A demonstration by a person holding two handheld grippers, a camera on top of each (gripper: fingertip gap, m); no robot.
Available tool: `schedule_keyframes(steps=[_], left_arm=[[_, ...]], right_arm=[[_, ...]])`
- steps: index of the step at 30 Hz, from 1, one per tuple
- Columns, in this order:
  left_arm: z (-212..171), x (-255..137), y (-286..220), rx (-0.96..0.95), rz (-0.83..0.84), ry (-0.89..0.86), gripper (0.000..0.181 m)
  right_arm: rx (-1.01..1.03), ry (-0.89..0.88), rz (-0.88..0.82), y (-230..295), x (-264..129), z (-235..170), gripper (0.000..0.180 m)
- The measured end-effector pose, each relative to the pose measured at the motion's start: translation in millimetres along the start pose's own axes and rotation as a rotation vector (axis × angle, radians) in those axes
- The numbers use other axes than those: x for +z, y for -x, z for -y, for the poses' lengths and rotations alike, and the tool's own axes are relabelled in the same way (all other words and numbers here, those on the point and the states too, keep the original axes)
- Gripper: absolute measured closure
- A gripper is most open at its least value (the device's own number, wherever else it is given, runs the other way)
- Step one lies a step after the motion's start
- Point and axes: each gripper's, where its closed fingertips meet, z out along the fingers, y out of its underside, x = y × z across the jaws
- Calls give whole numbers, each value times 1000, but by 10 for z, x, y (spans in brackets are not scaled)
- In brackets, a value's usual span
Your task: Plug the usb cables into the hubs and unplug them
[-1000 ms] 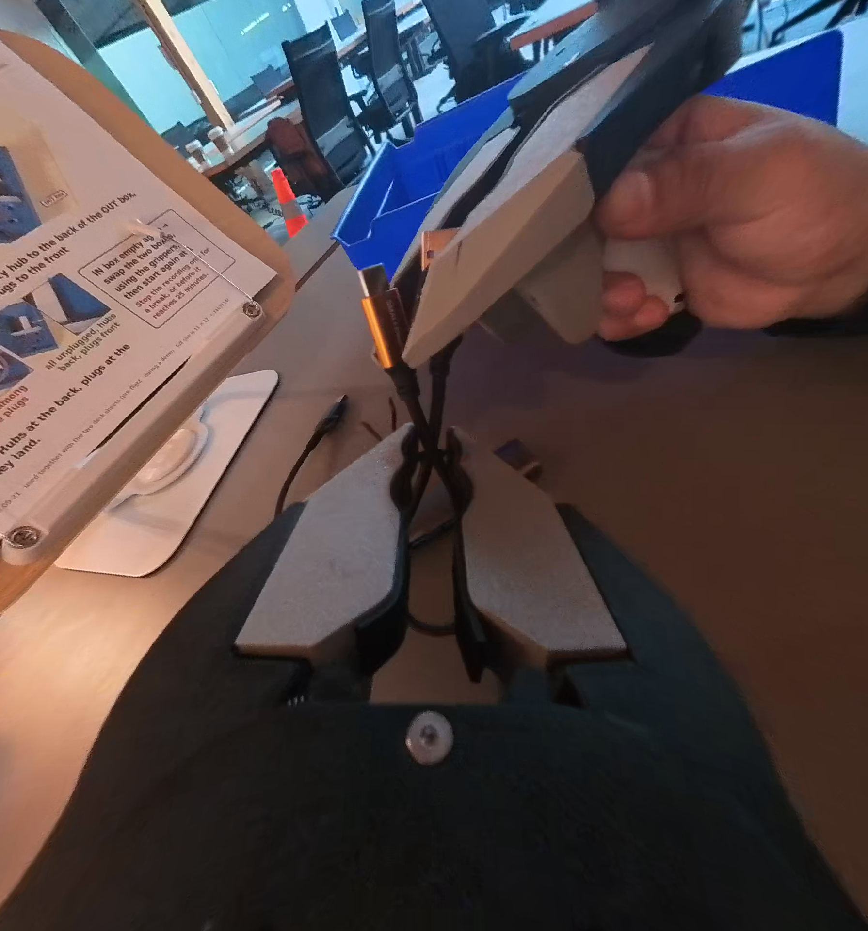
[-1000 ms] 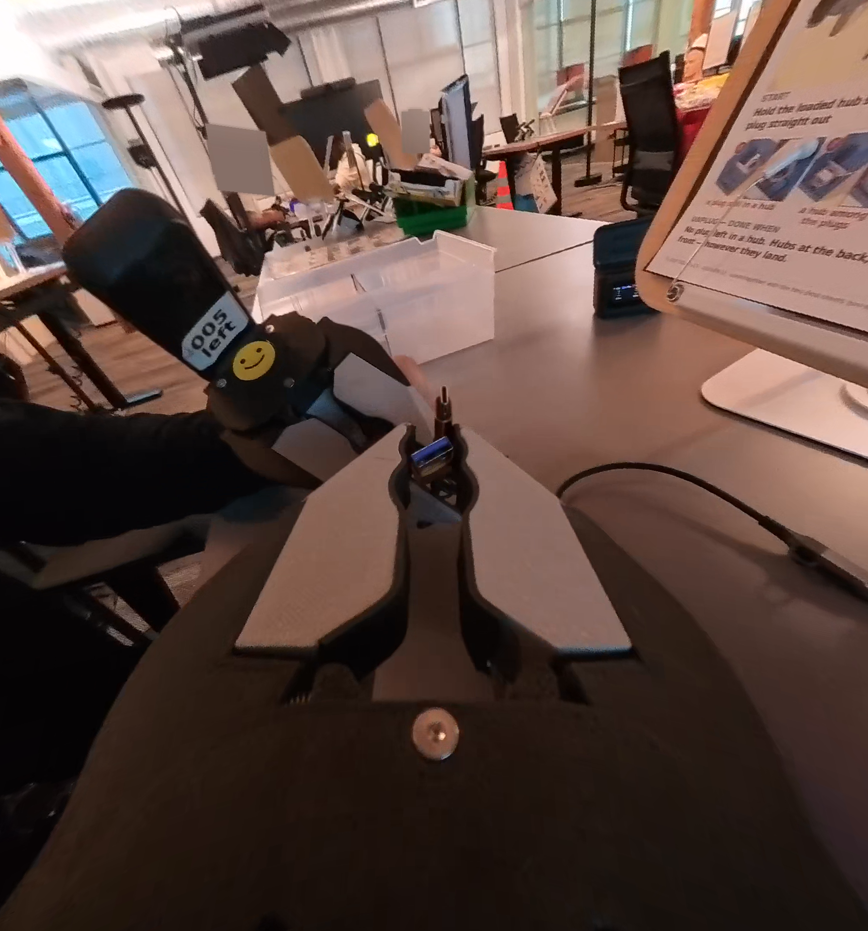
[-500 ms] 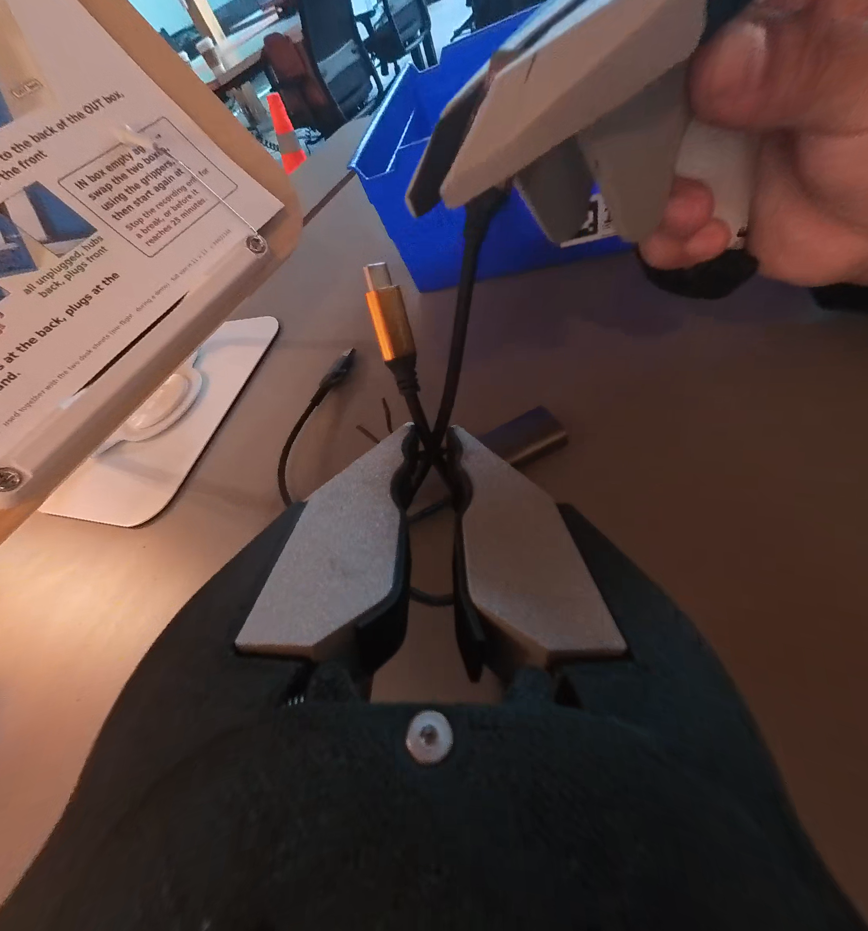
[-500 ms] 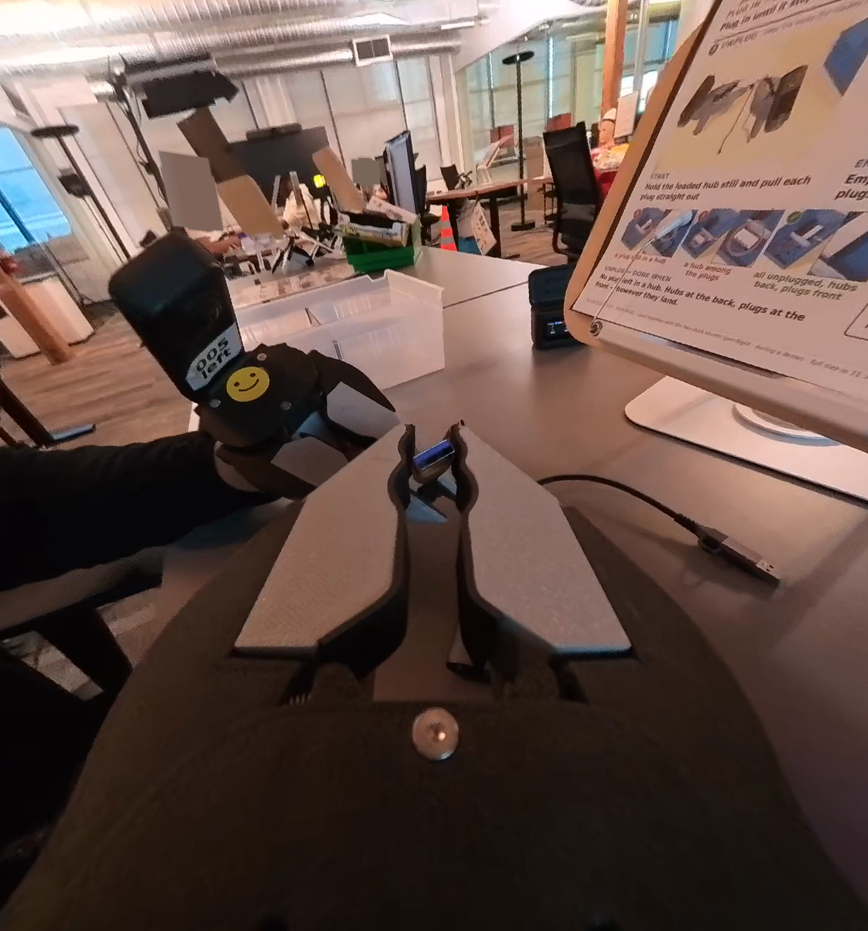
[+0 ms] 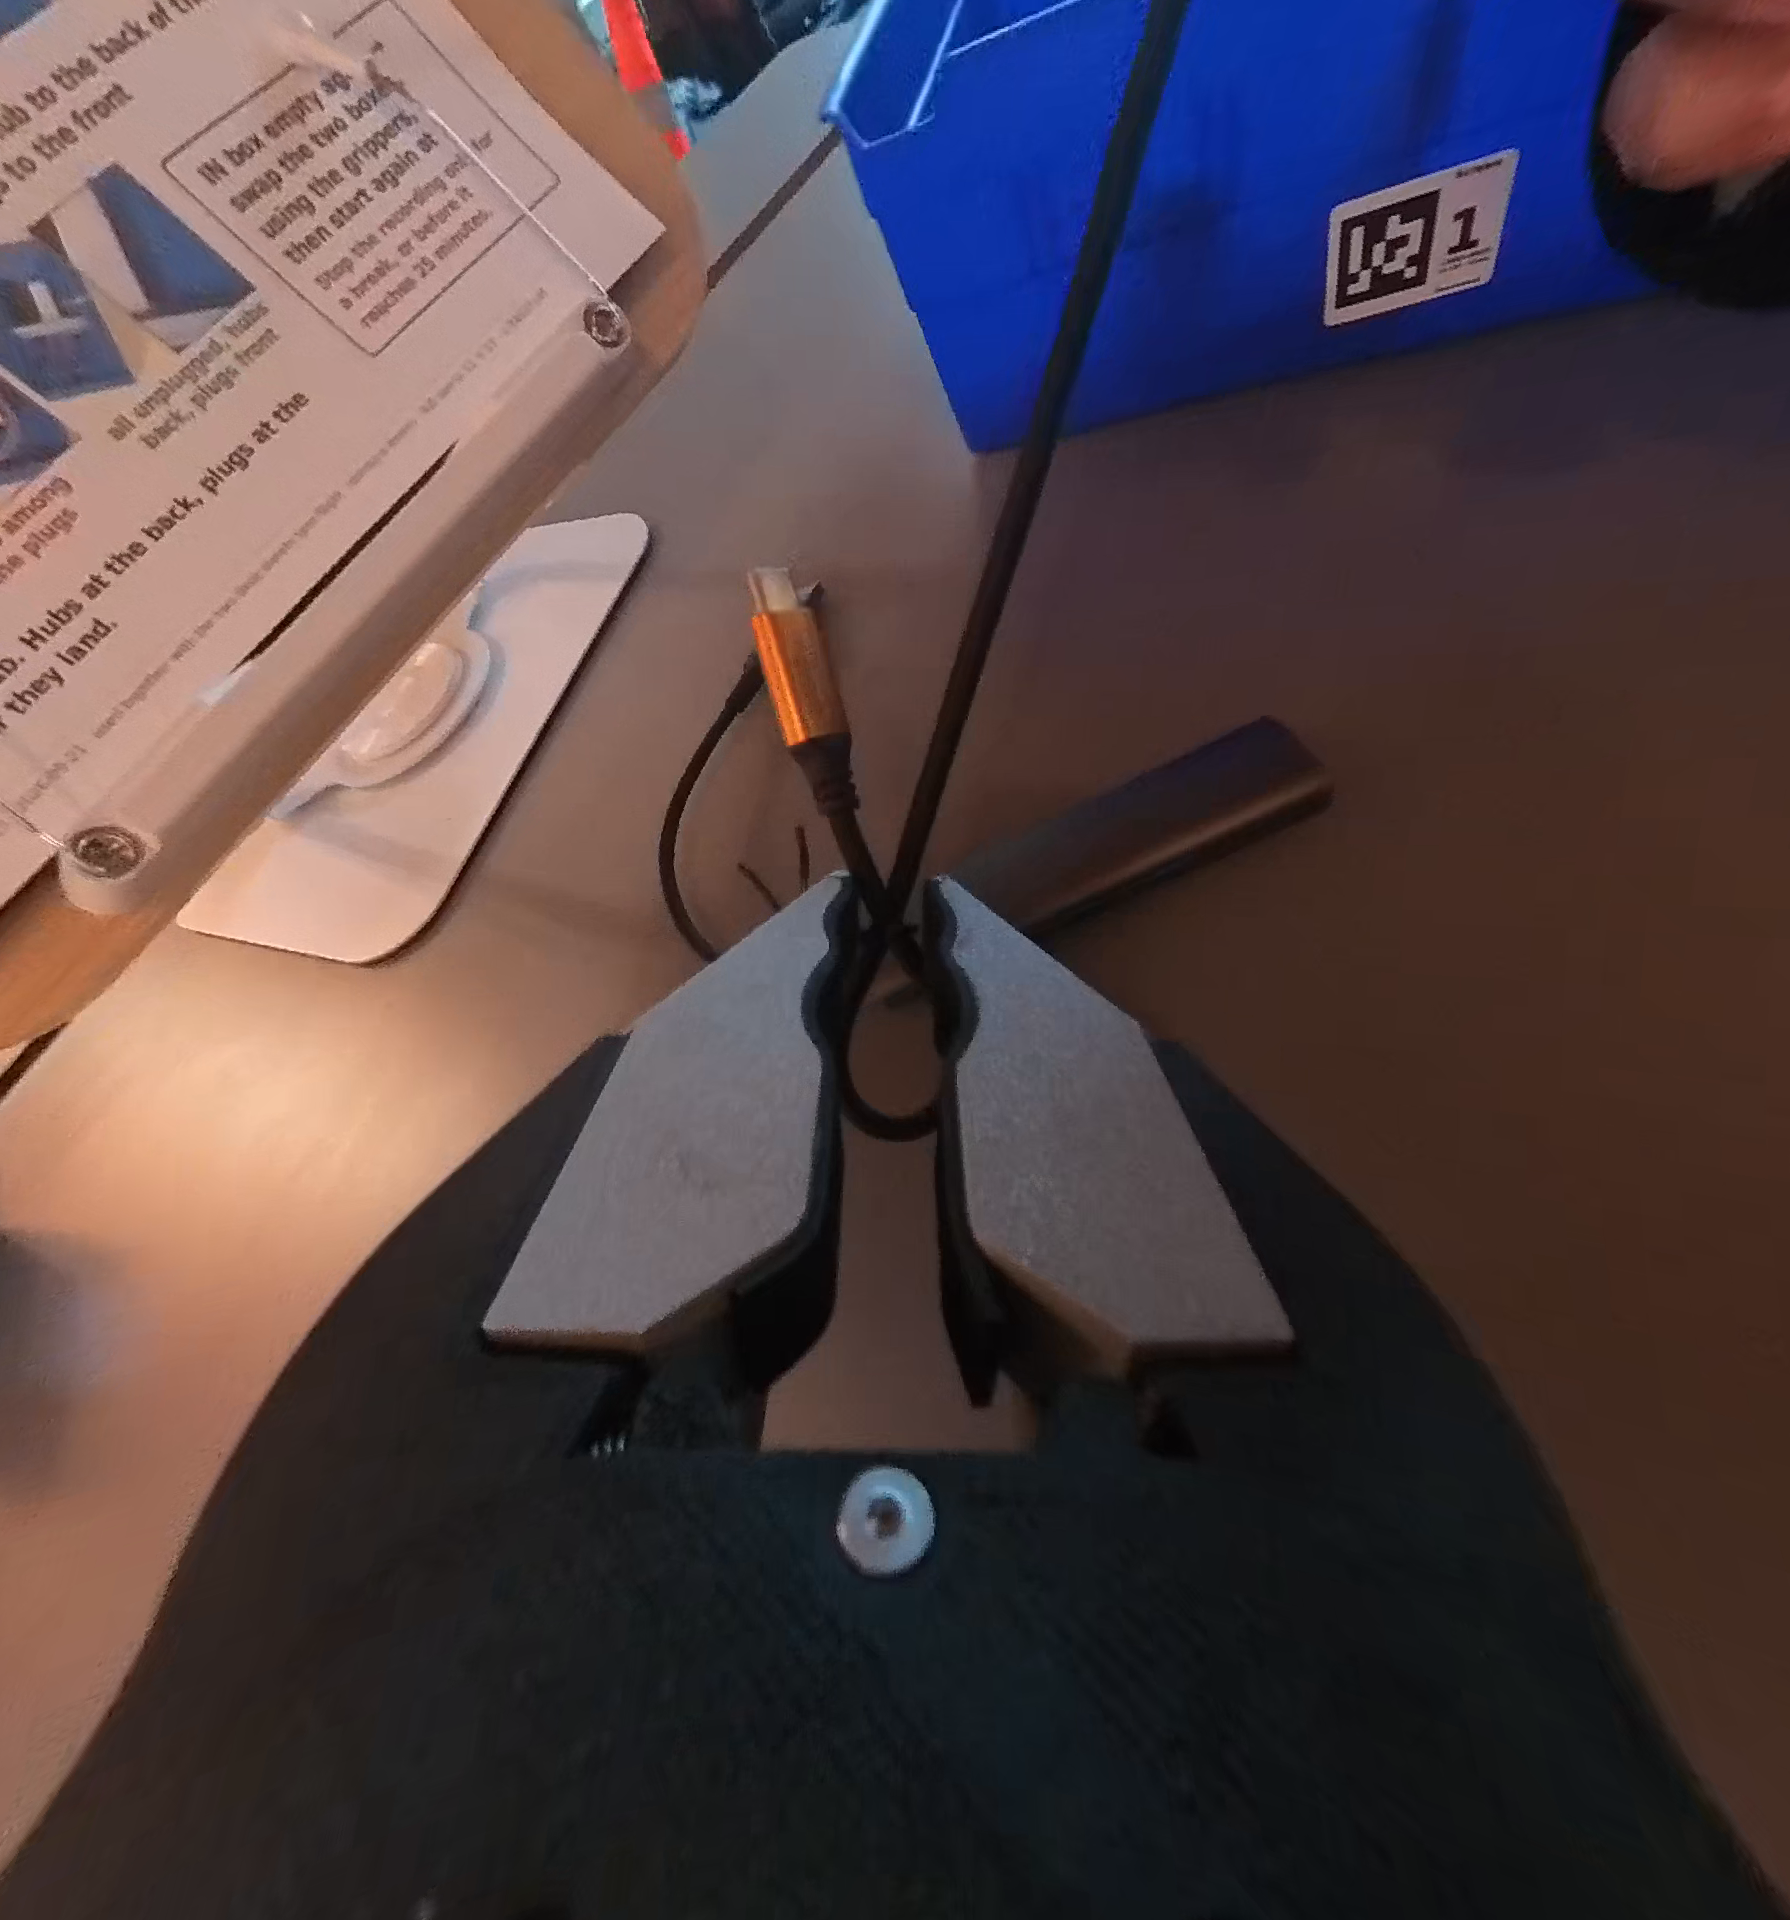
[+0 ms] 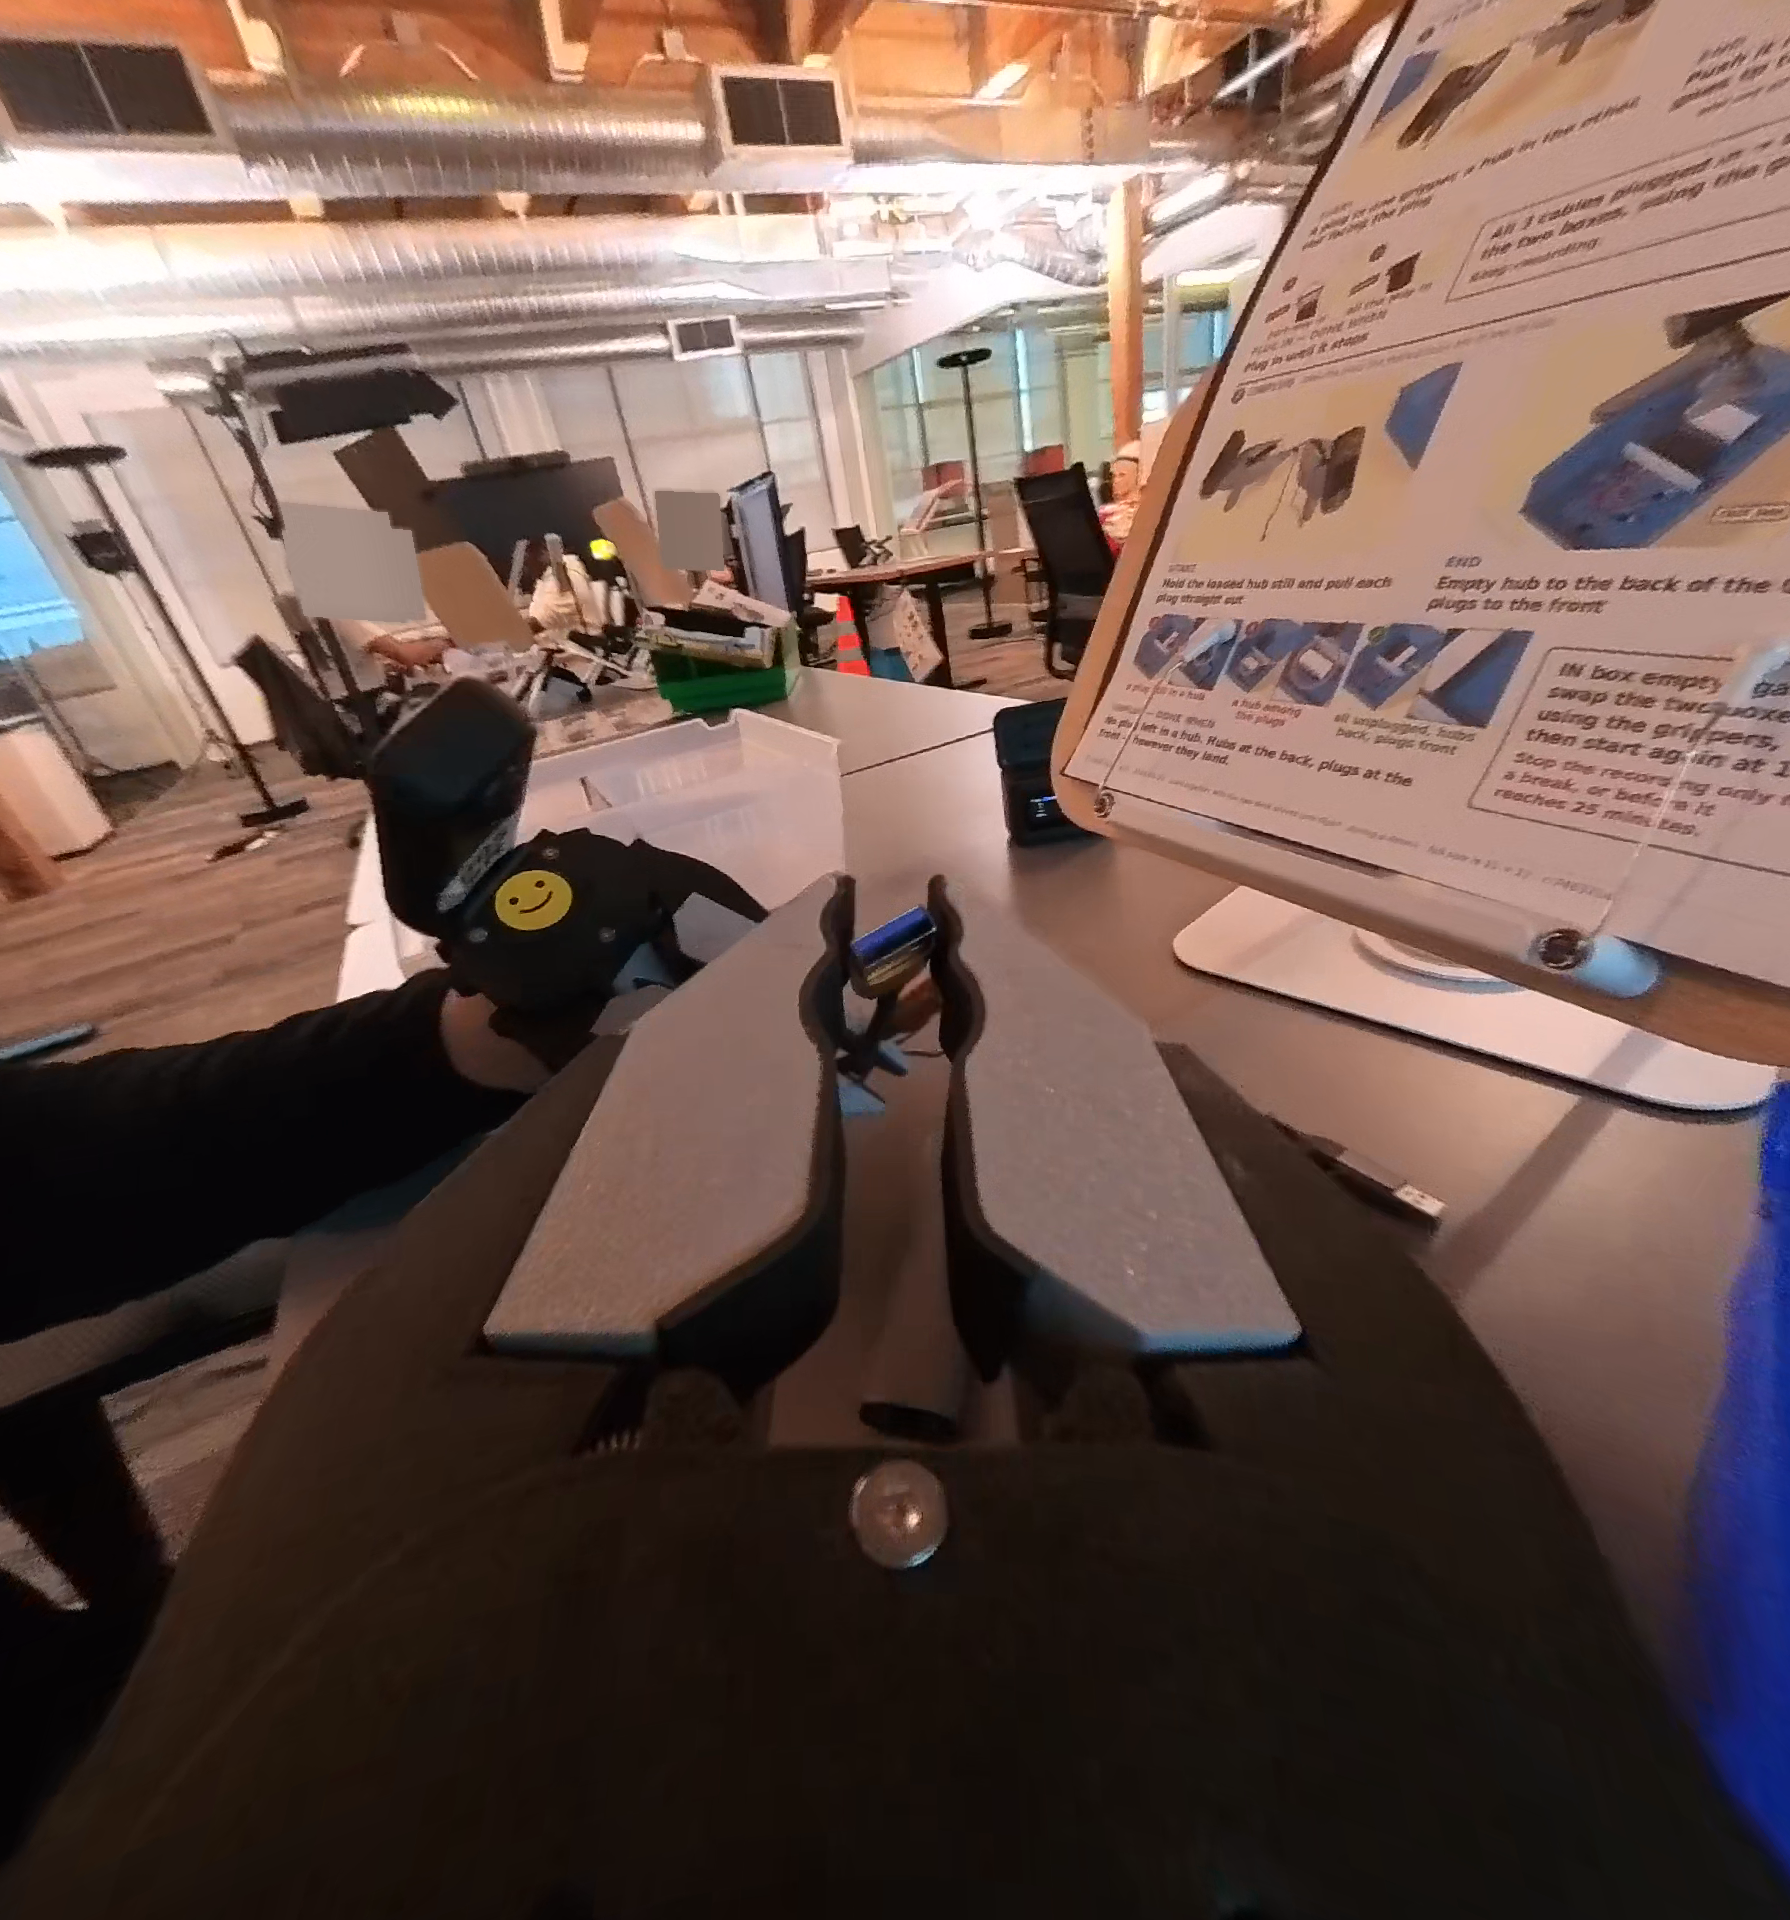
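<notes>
My left gripper point(image 5: 886, 906) is shut on a loop of black cable point(image 5: 875, 1081) just above the desk. One end of the cable carries an orange plug point(image 5: 797, 675) that sticks up beyond the fingertips. The other strand point(image 5: 1057, 374) runs taut up and out of the top of the view. A dark grey hub point(image 5: 1182, 810) lies on the desk just beyond the tips. My right gripper point(image 6: 891, 906) is raised and shut on a blue-tipped USB plug point(image 6: 891, 948). The left gripper point(image 6: 558, 935) shows below and beyond it.
A blue bin point(image 5: 1234, 208) with a square tag stands at the back right. An instruction board point(image 5: 247, 312) on a white stand base point(image 5: 434, 748) is at the left. A second black cable point(image 5: 683, 831) lies by the base. A white tray point(image 6: 704, 800) sits farther off. The grippers' ends are close to 15 centimeters from one another. The dark grey hub point(image 5: 1182, 810) is about 7 centimeters from my left fingertips and 15 centimeters from my right.
The right gripper has risen out of the top of the left wrist view, drawing its cable strand taut. The left gripper has tilted down toward the desk, bringing the hub into fuller view.
</notes>
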Motion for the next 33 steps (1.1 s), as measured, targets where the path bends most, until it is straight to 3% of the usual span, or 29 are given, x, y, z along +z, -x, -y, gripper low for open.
schedule_keyframes(steps=[6, 14, 20, 22, 26, 30, 33], left_arm=[[175, -164, 12, 31, -9, -91, 141], [584, -642, -82, 12, -94, -271, 141], [415, -765, 19, -151, -183, -251, 140], [392, -734, 62, -140, -154, -243, 141], [215, -365, -95, 94, -169, -64, 135], [-4, 37, -343, 255, -351, 87, 133], [-134, 275, -255, 414, -324, 173, 135]], right_arm=[[-7, 22, -34, -55, 34, -45, 169], [-42, 15, -145, -251, -15, 6, 169], [-223, -30, -394, -424, -160, 263, 171], [-280, 8, -393, -383, -82, 247, 177], [-302, 156, -405, -462, 134, -6, 176], [-281, 342, -384, -547, 240, -423, 176], [-251, 420, -371, -581, 218, -631, 176]])
